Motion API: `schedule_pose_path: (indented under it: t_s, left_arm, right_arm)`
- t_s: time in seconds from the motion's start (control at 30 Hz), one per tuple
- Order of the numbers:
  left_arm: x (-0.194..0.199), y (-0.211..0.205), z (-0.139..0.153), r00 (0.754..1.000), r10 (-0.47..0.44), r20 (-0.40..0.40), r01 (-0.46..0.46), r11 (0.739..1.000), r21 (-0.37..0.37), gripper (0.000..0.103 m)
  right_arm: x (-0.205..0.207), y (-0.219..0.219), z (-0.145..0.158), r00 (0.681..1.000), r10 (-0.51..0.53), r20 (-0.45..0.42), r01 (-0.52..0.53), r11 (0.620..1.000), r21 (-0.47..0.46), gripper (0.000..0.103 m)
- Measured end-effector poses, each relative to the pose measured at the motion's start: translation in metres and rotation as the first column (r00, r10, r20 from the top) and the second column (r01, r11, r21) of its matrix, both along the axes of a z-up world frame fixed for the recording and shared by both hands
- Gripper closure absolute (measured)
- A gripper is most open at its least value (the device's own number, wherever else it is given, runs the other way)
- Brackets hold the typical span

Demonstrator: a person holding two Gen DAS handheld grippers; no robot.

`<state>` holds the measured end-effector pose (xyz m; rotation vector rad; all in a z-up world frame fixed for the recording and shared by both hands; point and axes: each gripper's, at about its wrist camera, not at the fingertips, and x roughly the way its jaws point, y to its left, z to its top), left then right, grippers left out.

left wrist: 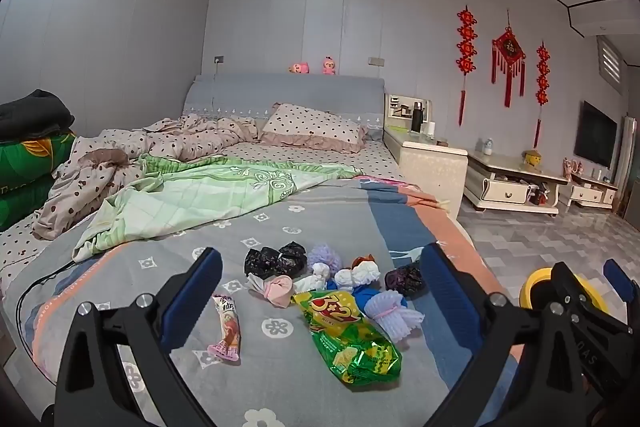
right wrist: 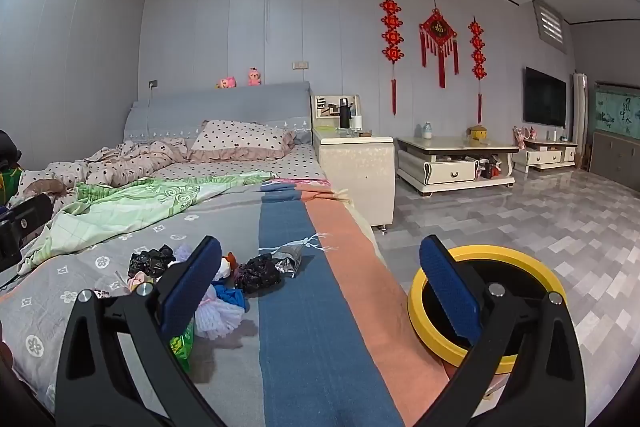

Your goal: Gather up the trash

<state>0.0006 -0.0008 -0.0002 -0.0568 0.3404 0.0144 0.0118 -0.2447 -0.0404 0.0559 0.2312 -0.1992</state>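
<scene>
A pile of trash lies on the bed: a green snack bag (left wrist: pixel 352 339), a pink wrapper (left wrist: pixel 229 327), black crumpled bags (left wrist: pixel 274 259), white foam netting (left wrist: pixel 390 313), and knotted white and pink pieces (left wrist: pixel 276 287). My left gripper (left wrist: pixel 320 287) is open above the pile, holding nothing. My right gripper (right wrist: pixel 320 279) is open and empty, over the bed's right edge. A silver wrapper (right wrist: pixel 290 259) and a black bag (right wrist: pixel 258 273) lie between its fingers' view. A yellow-rimmed bin (right wrist: pixel 532 259) stands on the floor beside the bed; it also shows in the left wrist view (left wrist: pixel 534 283).
The bed (left wrist: pixel 328 211) has a green quilt (left wrist: pixel 192 195), a dotted duvet and a pillow (left wrist: pixel 312 127) behind. A nightstand (right wrist: pixel 356 167), low TV cabinets (right wrist: pixel 456 163) and grey tiled floor (right wrist: pixel 540 219) lie to the right. Folded bedding (left wrist: pixel 28 155) is stacked at left.
</scene>
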Motion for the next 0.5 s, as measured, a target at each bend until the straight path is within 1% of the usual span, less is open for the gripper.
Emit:
schedule_pose_path:
  t_s: [0.27,0.3,0.5]
  left_arm:
    - [0.0015,-0.0027,0.0011,1.000,0.012,0.011,-0.012,1.000,0.000,0.007]
    - [-0.0004,0.0004,0.0000,1.000,-0.002,0.006,0.002,1.000,-0.006,0.007]
    - [0.0003,0.0007,-0.0004,1.000,-0.001,0.005,0.001,1.000,-0.008,0.007]
  right_arm:
    - [0.0002,0.0003,-0.0002,1.000,0.000,0.002,0.000,1.000,-0.003,0.008]
    - [0.0001,0.0005,-0.0001,1.000,0.000,0.002,0.000,1.000,-0.002,0.008]
    - [0.0009,0.0005,-0.0005,1.000,0.003,0.000,-0.003,1.000,-0.005,0.008]
